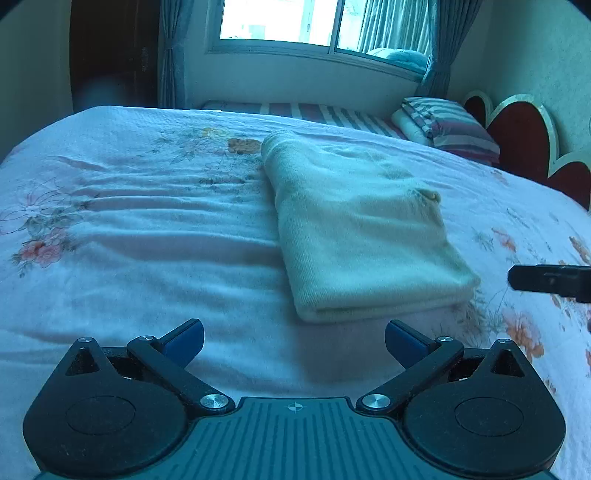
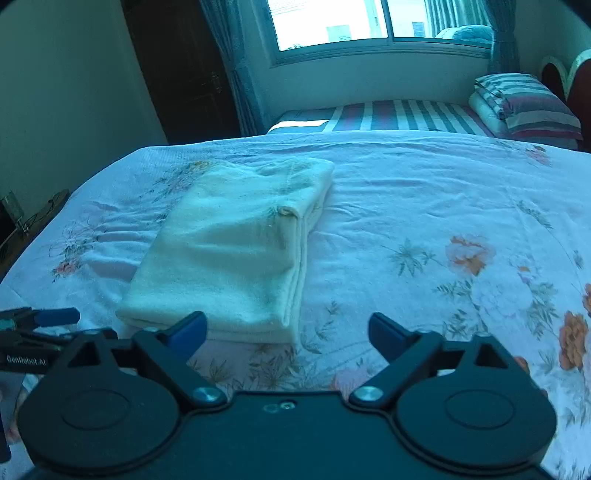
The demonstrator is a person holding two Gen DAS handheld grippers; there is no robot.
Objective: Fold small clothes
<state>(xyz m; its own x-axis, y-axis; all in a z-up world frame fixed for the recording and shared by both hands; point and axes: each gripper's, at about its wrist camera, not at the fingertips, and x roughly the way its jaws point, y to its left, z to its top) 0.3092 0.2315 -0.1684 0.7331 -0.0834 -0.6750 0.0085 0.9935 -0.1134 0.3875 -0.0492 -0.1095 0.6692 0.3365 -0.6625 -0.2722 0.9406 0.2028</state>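
A pale cream knitted garment (image 1: 362, 236) lies folded into a flat rectangle on the floral bedspread (image 1: 147, 240). It also shows in the right wrist view (image 2: 229, 254), left of centre. My left gripper (image 1: 294, 341) is open and empty, just short of the garment's near edge. My right gripper (image 2: 287, 332) is open and empty, near the garment's near right corner. One right finger (image 1: 546, 280) shows at the right edge of the left wrist view. The left gripper's fingertip (image 2: 55, 316) shows at the left edge of the right wrist view.
A striped pillow and folded bedding (image 1: 443, 125) lie at the back right by a red headboard (image 1: 524, 133). A striped mattress (image 2: 399, 114) runs under the window (image 2: 332, 22). A dark door (image 2: 184, 66) stands at the back left. A low stand (image 2: 22, 225) is beside the bed.
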